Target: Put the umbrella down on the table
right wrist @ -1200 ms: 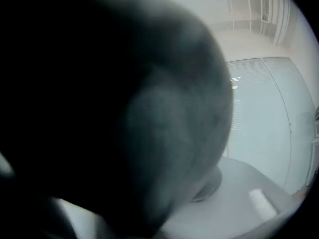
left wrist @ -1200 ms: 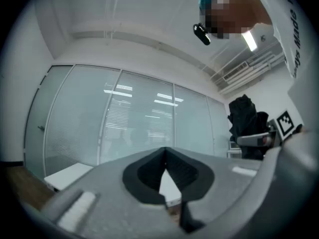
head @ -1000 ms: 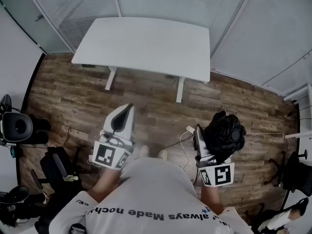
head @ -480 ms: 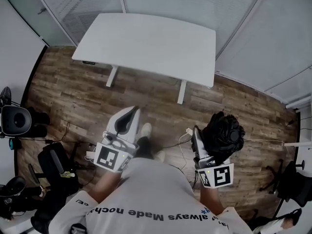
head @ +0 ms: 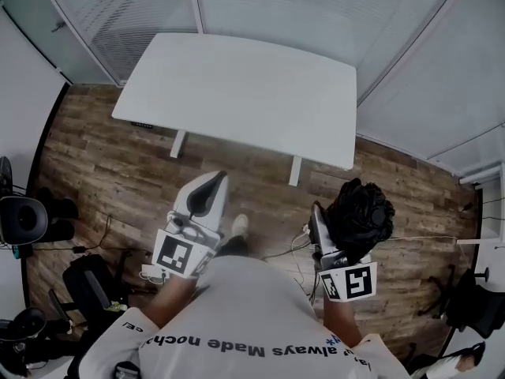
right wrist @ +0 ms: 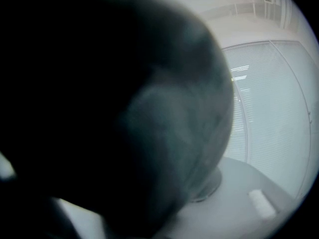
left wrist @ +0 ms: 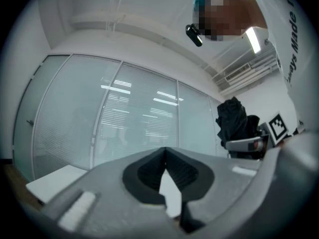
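The right hand-held gripper (head: 327,232) is clamped on the bunched black umbrella (head: 361,218), whose dark fabric fills most of the right gripper view (right wrist: 114,98). The umbrella hangs over the wood floor (head: 102,156), short of the white tabletop's (head: 237,93) near edge and towards its right corner. The left hand-held gripper (head: 207,192), jaws closed together on nothing, points at that same edge.

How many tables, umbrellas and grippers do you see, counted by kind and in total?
Tables: 1, the white table
Umbrellas: 1, the black umbrella, folded
Grippers: 2, the left gripper, empty, and the right gripper, holding the black umbrella
Total: 4
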Demonstrator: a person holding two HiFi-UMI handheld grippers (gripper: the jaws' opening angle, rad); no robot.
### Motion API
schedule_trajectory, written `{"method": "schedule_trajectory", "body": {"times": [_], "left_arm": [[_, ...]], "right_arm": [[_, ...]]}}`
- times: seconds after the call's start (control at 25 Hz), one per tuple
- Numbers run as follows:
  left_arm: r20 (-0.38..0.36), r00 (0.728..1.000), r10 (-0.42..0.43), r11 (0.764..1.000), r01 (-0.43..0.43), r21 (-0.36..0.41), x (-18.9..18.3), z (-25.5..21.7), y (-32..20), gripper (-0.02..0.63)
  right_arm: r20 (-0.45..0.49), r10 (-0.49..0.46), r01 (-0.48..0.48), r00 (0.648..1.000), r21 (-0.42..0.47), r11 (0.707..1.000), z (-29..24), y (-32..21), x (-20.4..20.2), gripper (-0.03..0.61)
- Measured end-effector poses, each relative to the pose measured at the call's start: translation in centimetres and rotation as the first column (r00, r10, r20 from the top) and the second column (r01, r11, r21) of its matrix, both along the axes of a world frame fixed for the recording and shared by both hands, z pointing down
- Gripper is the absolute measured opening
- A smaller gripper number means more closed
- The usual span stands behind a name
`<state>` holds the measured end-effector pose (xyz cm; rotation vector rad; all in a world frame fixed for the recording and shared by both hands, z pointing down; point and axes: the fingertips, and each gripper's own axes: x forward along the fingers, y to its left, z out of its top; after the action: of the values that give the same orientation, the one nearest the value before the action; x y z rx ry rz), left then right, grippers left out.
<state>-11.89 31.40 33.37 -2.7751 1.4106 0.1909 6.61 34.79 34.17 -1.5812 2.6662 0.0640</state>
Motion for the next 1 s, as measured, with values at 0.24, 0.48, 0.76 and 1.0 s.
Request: {"method": "schedule_trajectory", "body": {"times": [0.24, 0.48, 0.76, 1.0], "left_arm": [[0.005, 1.0, 0.028, 1.0, -0.028, 0.008, -4.3, -0.6, -8.4, 0.003], [-0.002, 0.999, 0.047, 0.999, -0.047, -0.003, -6.6, -0.1, -12.1, 0.003], [-0.014, 0.997, 0.078, 0.997, -0.079, -0.015, -6.5, 0.7, -15.8, 0.003], [-0.002, 0.996, 0.084, 0.996, -0.084, -0.008, -5.7, 0.8, -19.3, 0.003]], "right_arm": [[0.015, 0.017, -0.017, 1.0, -0.008, 1.0, -0.5, -8.1, -4.5, 0.236], [0.002, 0.02, -0.02, 1.0, -0.004, 1.0, -0.6, -11.6, -7.5, 0.236], [0.003, 0.048, -0.048, 0.999, -0.027, 0.998, 0.1, -15.2, -7.6, 0.236], [0.014, 0.048, -0.047, 0.999, -0.023, 0.999, 0.4, -18.8, -6.8, 0.236]]}}
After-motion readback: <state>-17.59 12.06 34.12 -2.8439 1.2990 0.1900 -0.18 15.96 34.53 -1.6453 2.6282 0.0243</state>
